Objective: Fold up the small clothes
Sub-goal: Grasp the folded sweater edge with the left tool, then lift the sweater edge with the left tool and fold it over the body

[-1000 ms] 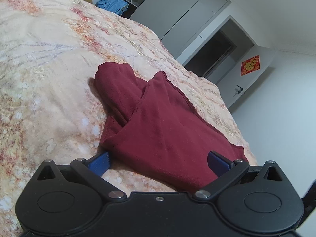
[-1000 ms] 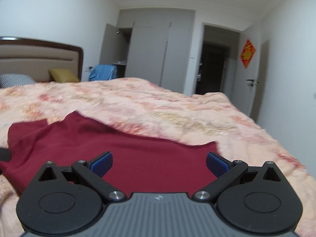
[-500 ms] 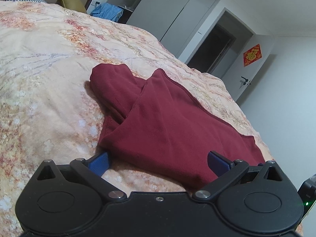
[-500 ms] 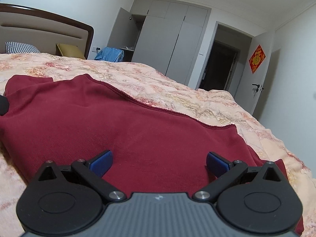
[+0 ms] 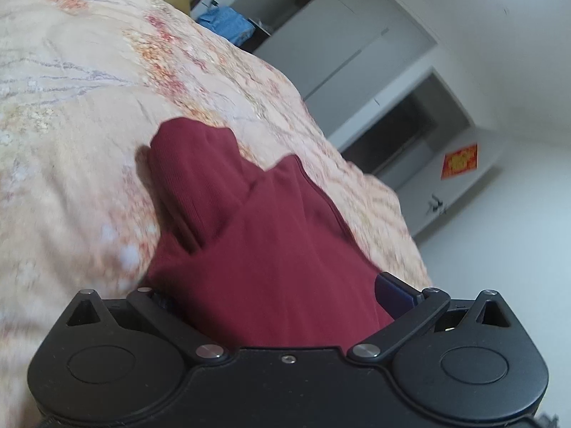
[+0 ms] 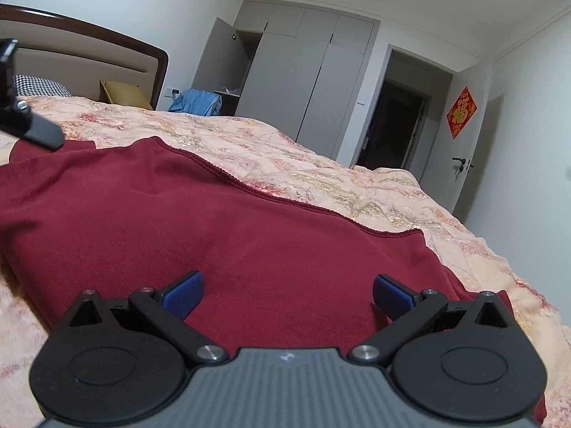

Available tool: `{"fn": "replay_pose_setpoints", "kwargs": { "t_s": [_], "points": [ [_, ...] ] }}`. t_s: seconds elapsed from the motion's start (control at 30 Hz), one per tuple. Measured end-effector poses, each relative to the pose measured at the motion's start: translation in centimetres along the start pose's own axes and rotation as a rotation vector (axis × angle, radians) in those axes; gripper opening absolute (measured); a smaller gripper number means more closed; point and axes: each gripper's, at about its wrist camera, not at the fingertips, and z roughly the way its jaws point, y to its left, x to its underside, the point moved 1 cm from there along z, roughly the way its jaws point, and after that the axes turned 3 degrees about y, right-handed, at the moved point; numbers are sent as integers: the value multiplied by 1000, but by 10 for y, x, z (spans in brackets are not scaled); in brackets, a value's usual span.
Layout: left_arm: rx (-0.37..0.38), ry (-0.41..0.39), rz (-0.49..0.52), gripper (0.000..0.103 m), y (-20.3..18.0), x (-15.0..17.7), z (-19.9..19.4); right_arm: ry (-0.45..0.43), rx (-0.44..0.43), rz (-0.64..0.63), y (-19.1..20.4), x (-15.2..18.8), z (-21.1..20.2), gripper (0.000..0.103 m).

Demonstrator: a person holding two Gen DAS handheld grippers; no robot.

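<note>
A dark red garment [image 5: 257,235] lies partly folded on the floral bedspread [image 5: 71,107], with a sleeve doubled back at its far end. My left gripper [image 5: 278,296] is open; the garment's near edge lies between its wide-spread jaws and covers the left blue pad. In the right wrist view the garment [image 6: 178,214] spreads flat, its stitched hem running diagonally. My right gripper [image 6: 287,294] is open, low over the cloth, both blue pads showing. Part of the left gripper [image 6: 32,128] shows at the far left.
The bed has a padded headboard [image 6: 89,60], a checked pillow [image 6: 35,85] and a yellow cushion [image 6: 123,94]. Blue clothing [image 6: 196,101] lies beside grey wardrobes [image 6: 303,78]. A dark doorway [image 6: 396,125] and a door with a red decoration [image 6: 462,112] stand beyond the bed's right edge.
The left gripper has moved forward and tilted, so the garment's near edge now lies between its jaws. The right gripper has come lower and closer over the cloth. Both stay open.
</note>
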Motion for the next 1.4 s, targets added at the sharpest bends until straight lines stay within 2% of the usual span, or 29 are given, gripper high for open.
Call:
{"fn": "replay_pose_setpoints", "kwargs": {
  "t_s": [0.1, 0.23, 0.67, 1.03, 1.1, 1.2, 1.37, 1.4],
  "points": [
    [-22, 1, -21, 102, 0, -6, 7, -1, 1, -1, 1, 0, 0, 103],
    [-52, 11, 17, 102, -4, -5, 10, -5, 4, -5, 2, 0, -1, 103],
    [-62, 11, 45, 102, -5, -2, 11, -4, 2, -4, 1, 1, -1, 103],
    [-77, 21, 24, 102, -8, -6, 11, -2, -2, 0, 0, 0, -2, 103],
    [-86, 7, -2, 98, -6, -8, 9, -1, -4, 3, 0, 1, -2, 103],
    [-120, -33, -53, 83, -1, -10, 5, 1, -9, 8, -2, 0, -2, 103],
    [-179, -54, -54, 47, 4, -14, 4, 3, -13, 15, -4, 0, -2, 103],
    [-181, -54, -56, 44, 5, -15, 4, 3, -13, 16, -4, 0, -2, 103]
  ]
}}
